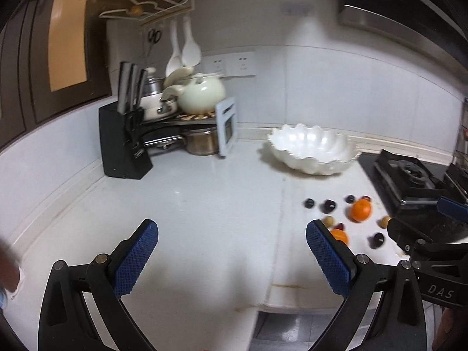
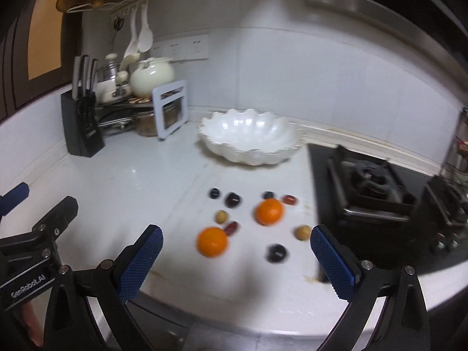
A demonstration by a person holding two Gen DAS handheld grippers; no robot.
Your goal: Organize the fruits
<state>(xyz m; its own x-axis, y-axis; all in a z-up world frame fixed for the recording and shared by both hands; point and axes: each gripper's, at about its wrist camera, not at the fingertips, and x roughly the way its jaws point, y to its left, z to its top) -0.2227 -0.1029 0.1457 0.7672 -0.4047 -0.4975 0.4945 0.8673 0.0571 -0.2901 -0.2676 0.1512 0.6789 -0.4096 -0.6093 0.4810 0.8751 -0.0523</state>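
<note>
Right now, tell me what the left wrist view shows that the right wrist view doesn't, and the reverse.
Only the left wrist view shows the open left gripper head-on, above bare counter. Only the right wrist view shows the open right gripper head-on, the nearer orange unblocked, and the reddish fruit beside it clearly. Both show the white bowl, the farther orange, the knife block and the stove.

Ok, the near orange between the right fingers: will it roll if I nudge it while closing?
Probably. The near orange is round and sits free on the smooth white counter, so a one-sided touch would likely roll it. It looks firm enough to squeeze. The right gripper is open wide enough to straddle it.
</note>
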